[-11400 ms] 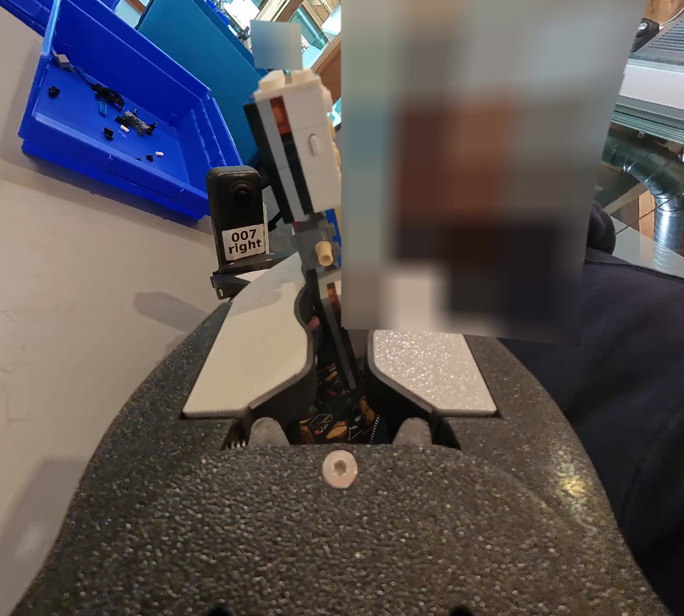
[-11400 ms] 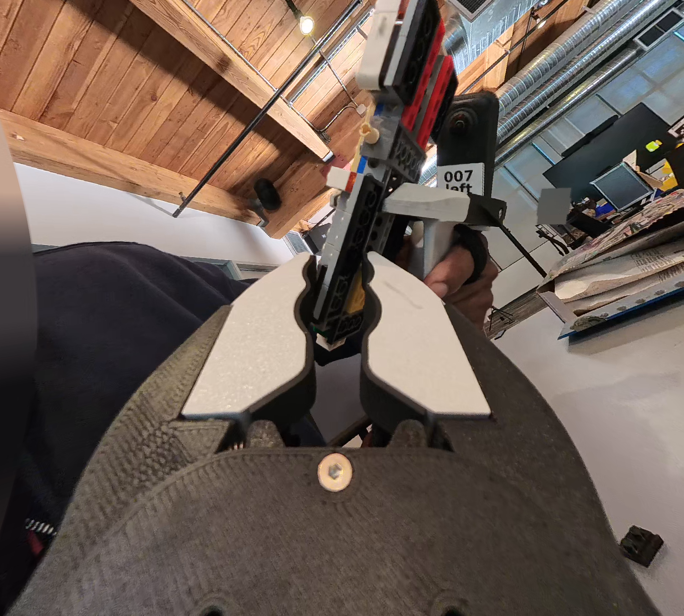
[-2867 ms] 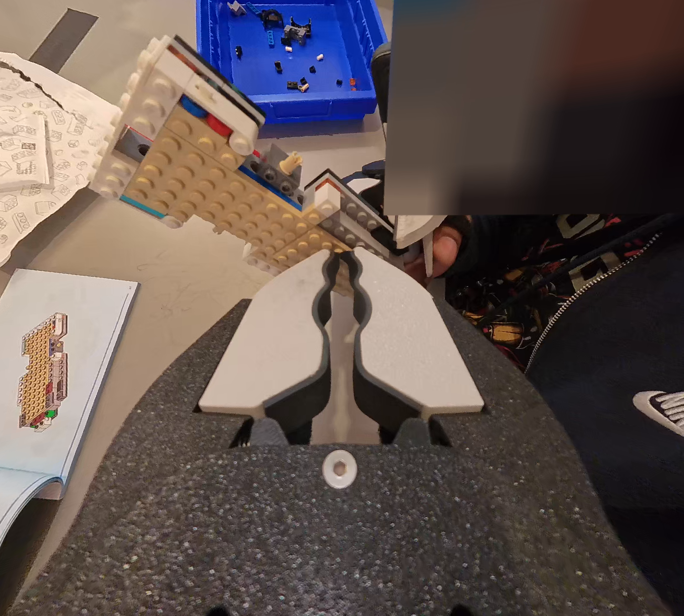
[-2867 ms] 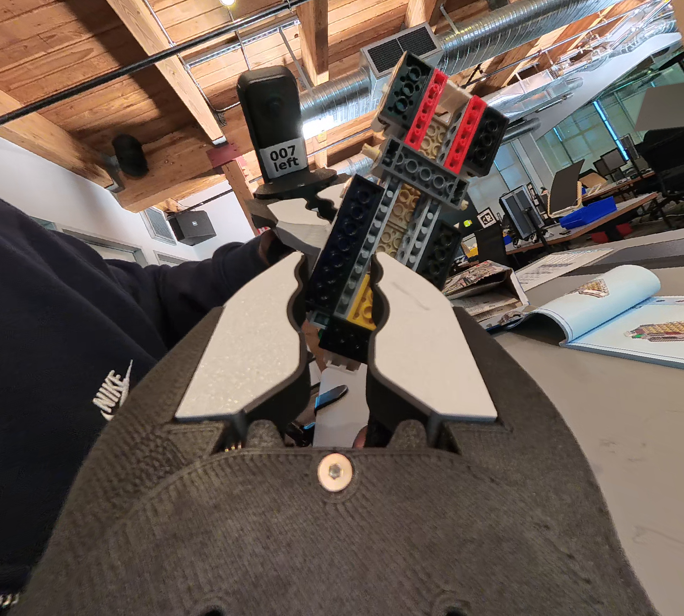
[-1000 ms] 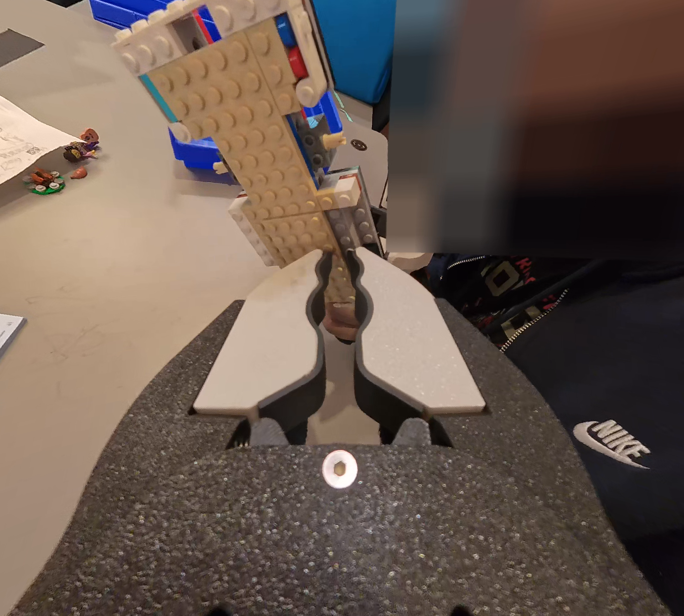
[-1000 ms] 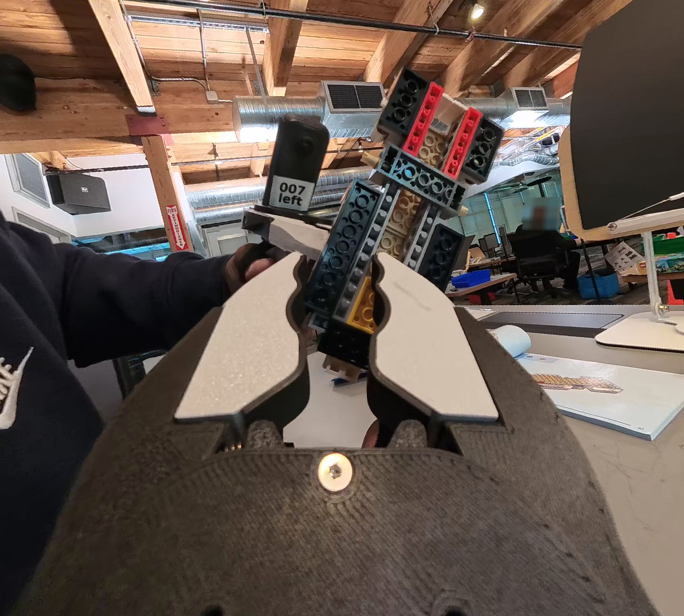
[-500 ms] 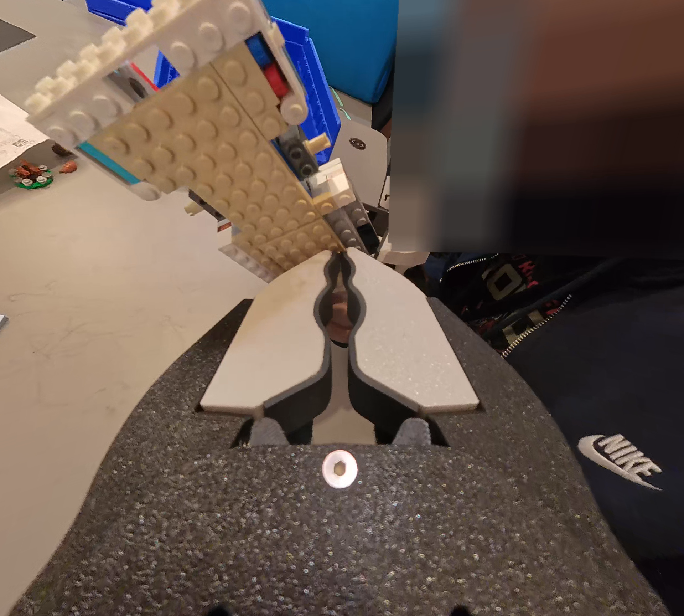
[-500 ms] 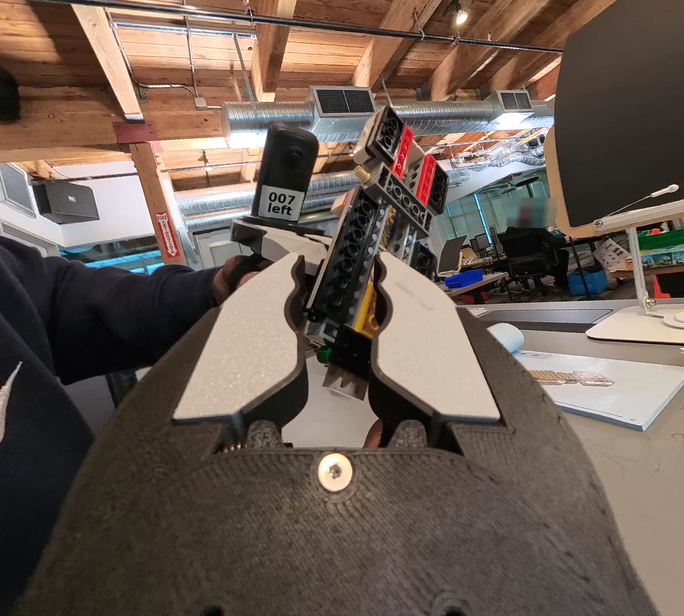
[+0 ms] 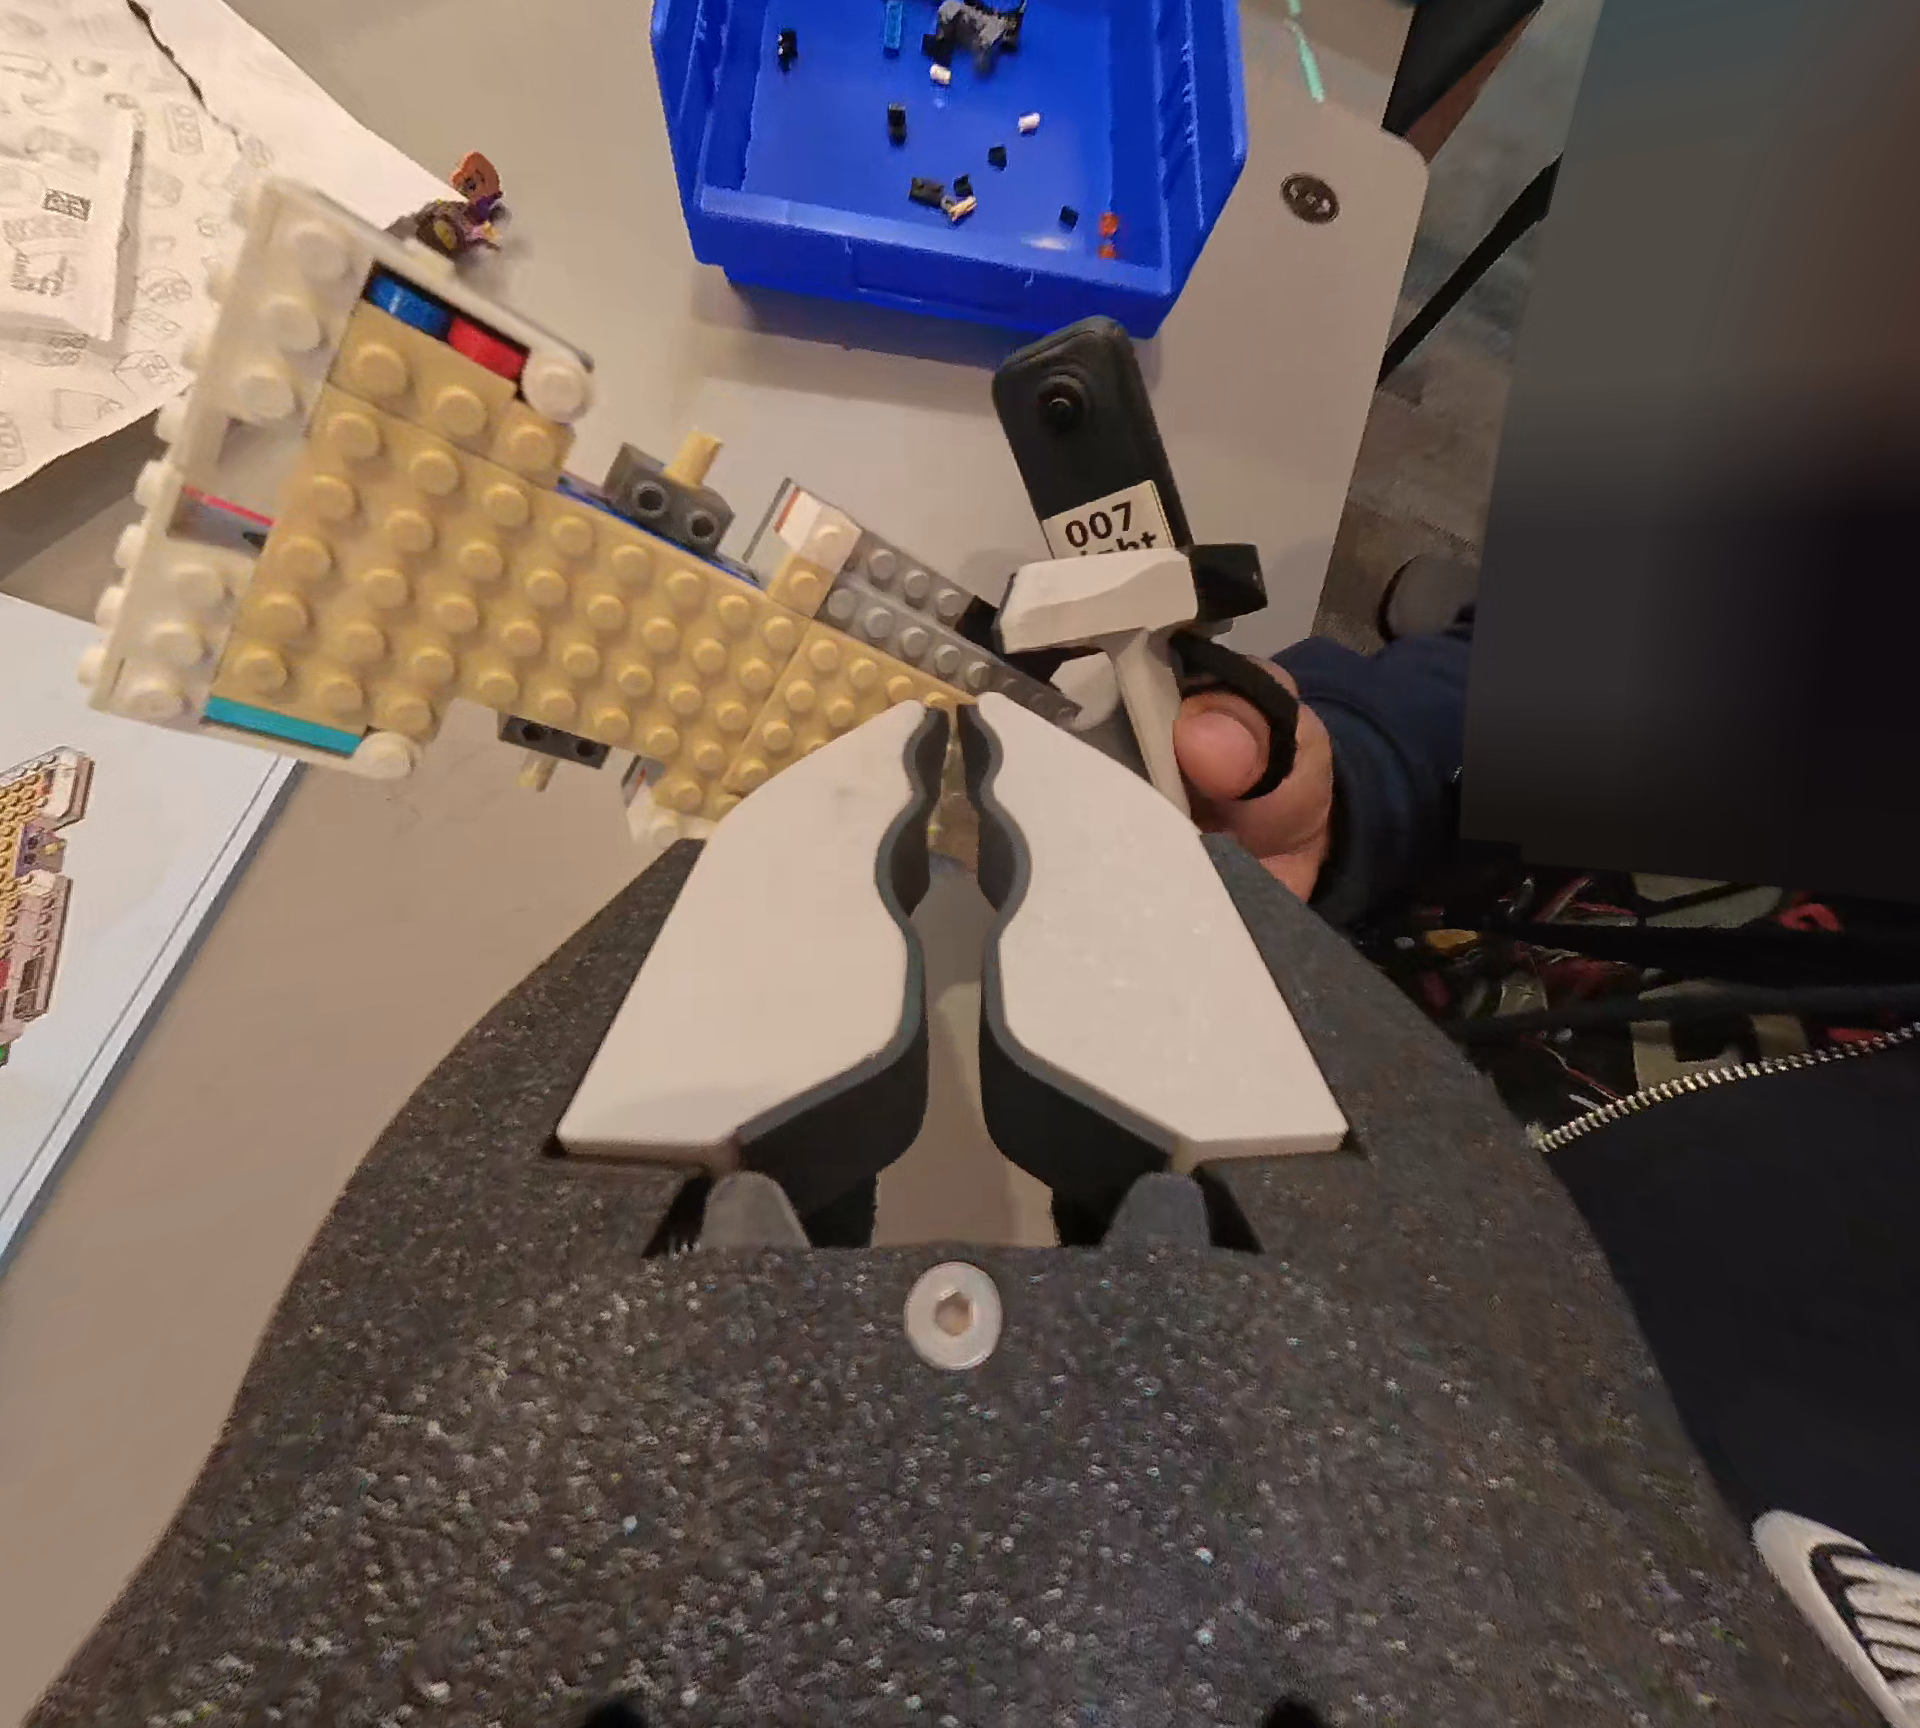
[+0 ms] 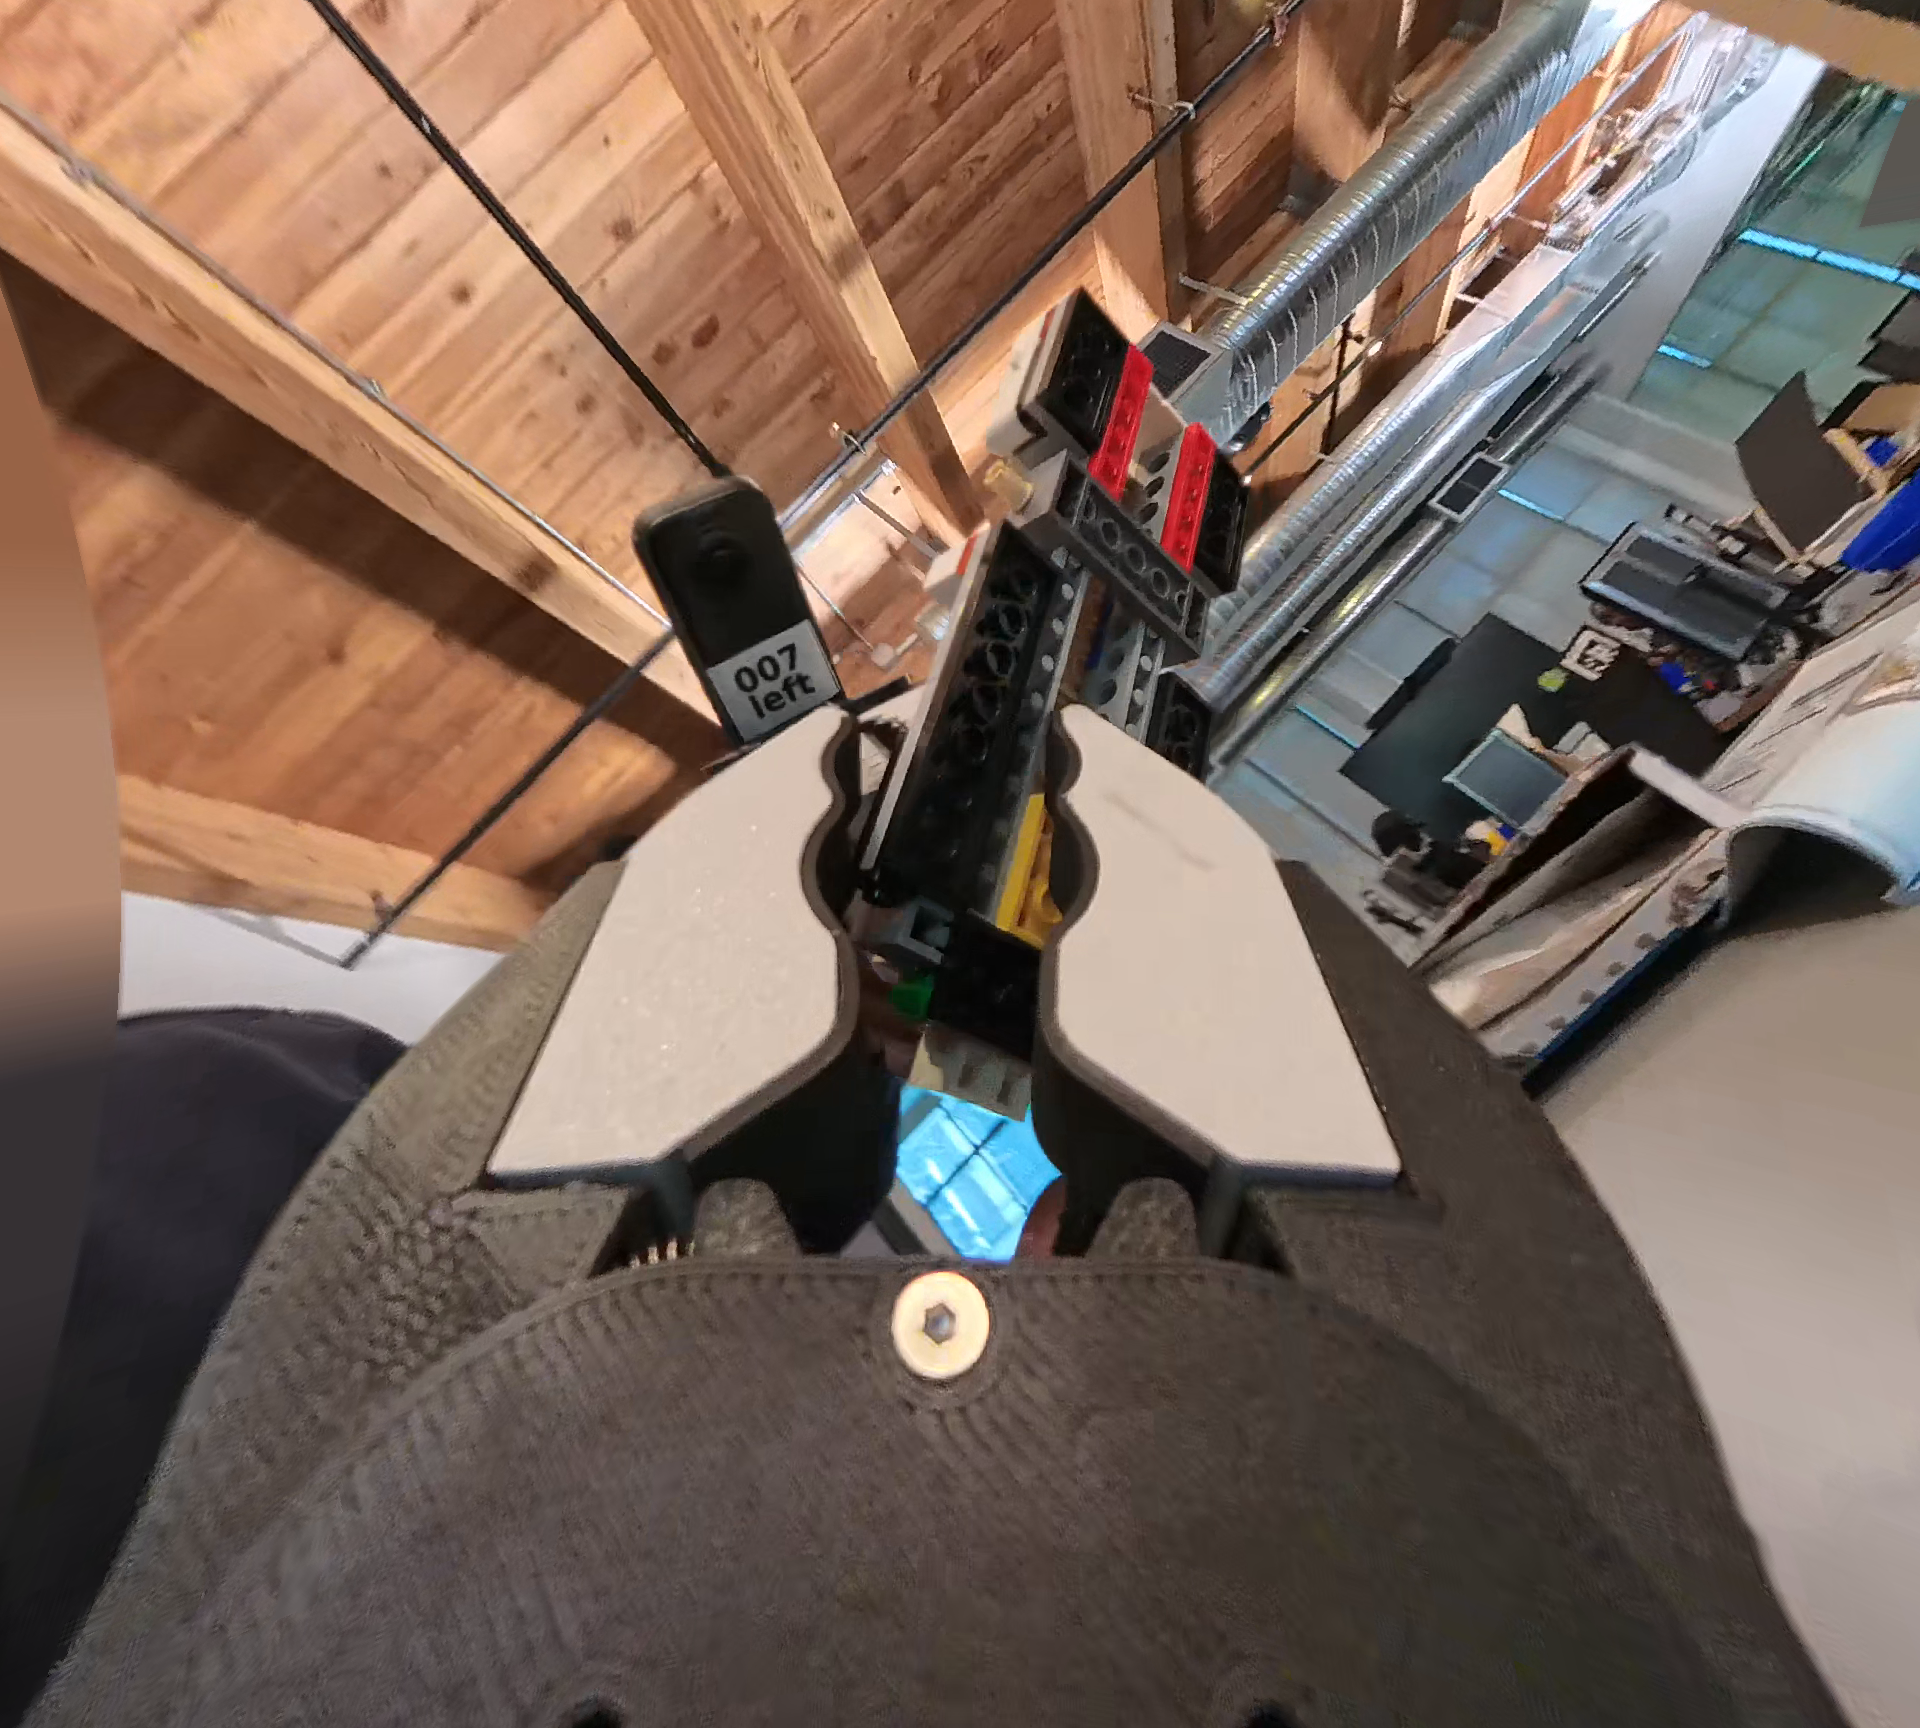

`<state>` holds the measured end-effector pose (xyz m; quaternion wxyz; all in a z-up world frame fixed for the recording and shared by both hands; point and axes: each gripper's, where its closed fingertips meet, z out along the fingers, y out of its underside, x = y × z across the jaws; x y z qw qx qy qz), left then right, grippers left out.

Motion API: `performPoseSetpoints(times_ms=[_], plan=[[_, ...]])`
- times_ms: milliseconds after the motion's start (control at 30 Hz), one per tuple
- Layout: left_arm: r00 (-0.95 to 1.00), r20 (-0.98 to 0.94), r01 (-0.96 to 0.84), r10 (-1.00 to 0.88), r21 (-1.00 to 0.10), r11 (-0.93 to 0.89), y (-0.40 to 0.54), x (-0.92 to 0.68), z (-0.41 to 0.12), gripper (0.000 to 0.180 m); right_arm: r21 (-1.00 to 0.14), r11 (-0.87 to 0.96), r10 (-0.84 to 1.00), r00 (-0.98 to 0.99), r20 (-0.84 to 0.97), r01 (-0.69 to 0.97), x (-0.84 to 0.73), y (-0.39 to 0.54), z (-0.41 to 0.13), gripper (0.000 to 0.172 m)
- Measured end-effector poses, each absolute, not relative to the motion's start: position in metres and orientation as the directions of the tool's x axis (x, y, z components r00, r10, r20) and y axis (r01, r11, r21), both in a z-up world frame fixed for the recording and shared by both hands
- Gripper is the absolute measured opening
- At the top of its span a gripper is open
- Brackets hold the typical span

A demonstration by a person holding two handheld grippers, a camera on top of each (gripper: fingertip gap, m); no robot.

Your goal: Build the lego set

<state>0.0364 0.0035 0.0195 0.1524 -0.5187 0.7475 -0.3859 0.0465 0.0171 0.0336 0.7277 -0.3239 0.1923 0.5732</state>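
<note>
**Two grippers on one brick model, held above the table**

The left gripper (image 9: pixel 951 717) has its fingers drawn nearly together, and the tips pinch the thin tan edge of the brick model (image 9: pixel 488 577), a studded tan plate with a white end and grey bricks. The right gripper (image 10: pixel 956 805) stands with its fingers moderately apart, and the pads (image 10: pixel 1132 868) press on the dark underside of the same model, about the black beam and the yellow brick. The model hangs in the air between the two, over the grey table (image 9: pixel 499 5), near the blue bin (image 9: pixel 956 57) of small loose parts.

To handle this well, the judgement is that the left tips need a steady pinch, since they bite only a narrow edge, while the right gripper bears the body; any twist of one against the other could pry plates apart.

The left wrist view shows the studded top of the model, the bin, the printed sheets (image 9: pixel 94 151), an open booklet (image 9: pixel 62 899), a small figure (image 9: pixel 468 208) on the table, and the person's hand (image 9: pixel 1247 764) on the right gripper's handle. The right wrist view shows none of these clearly; it shows the model's underside with red bricks (image 10: pixel 1122 411), the left gripper's black camera (image 10: pixel 738 608), the wooden ceiling (image 10: pixel 416 120) and silver ducts (image 10: pixel 1382 224).
</note>
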Motion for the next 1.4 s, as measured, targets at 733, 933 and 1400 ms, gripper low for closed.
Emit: performPoseSetpoints(times_ms=[733, 933, 1400], plan=[[-0.413, 0.190, -0.677, -0.891, -0.718, 0.161, 0.005, 0.040, 0.021, 0.011, -0.025, 0.005, 0.767, 0.020, -0.642, -1.000, 0.054, 0.020, 0.026, 0.026], [-0.369, 0.158, -0.632, -0.916, -0.765, 0.123, 0.020, 0.040, 0.037, 0.019, -0.012, -0.010, 0.769, 0.000, -0.639, -1.000, 0.053, 0.021, 0.025, 0.026], [-0.231, 0.783, -0.548, -0.577, -0.595, -0.588, 0.036, 0.038, 0.005, 0.057, -0.033, -0.026, 0.750, 0.002, -0.662, -0.999, 0.044, 0.028, 0.022, 0.026]])
